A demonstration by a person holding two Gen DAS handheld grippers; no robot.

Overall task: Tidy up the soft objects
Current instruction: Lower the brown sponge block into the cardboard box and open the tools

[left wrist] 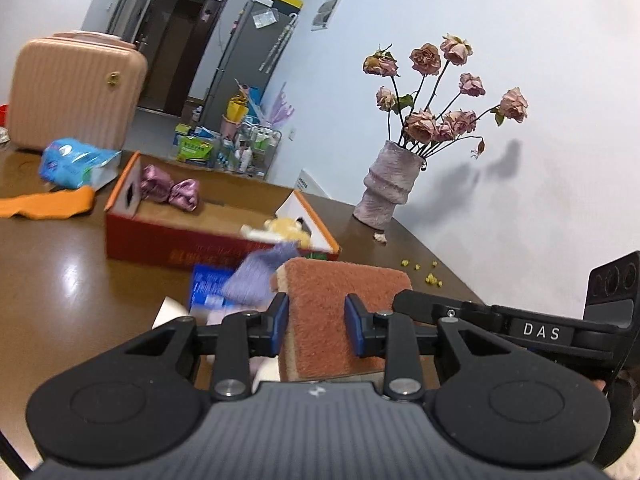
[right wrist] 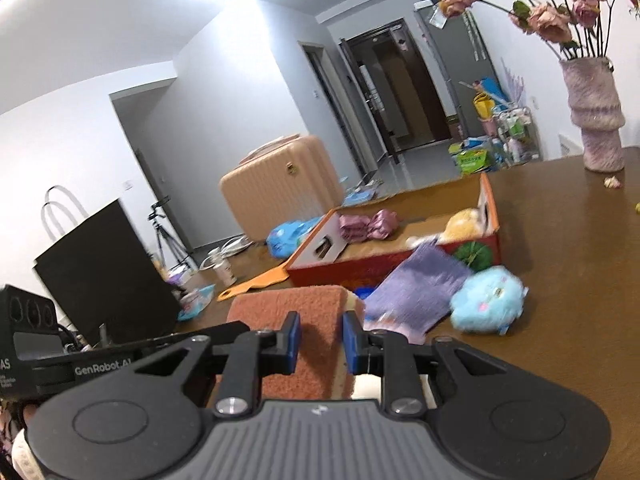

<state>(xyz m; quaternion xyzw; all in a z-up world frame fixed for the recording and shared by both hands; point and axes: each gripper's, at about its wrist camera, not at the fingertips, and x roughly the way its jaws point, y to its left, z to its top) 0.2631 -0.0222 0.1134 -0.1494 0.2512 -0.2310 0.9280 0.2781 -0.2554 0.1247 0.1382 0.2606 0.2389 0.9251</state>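
presently, both tools hold one sponge (left wrist: 344, 312) between them, raised above the brown desk (left wrist: 80, 280) and in front of the open red box (left wrist: 224, 248). the left tool (left wrist: 316, 330) has its blue pads (left wrist: 280, 326) pressed on the sponge's two sides; the right tool (right wrist: 320, 344) is likewise closed on the same sponge (right wrist: 296, 312), seen from the other flank. the sponge shows a rough, rust-brown scouring face over a pale yellow foam layer. judged by its look, it is light, springy and easily squashed, so a moderate pinch across the foam body, near the middle, should hold it without slipping; the coarse face likely gives good friction. the box already holds pink fabric rolls (left wrist: 170, 190) and a yellow plush toy (left wrist: 286, 230). before the box lie a purple cloth (right wrist: 416, 292) and a blue fluffy toy (right wrist: 486, 302), both probably limp and best gathered by a fold or bulge. a vase of dried roses (left wrist: 386, 186) stands near the wall, well apart from the box.
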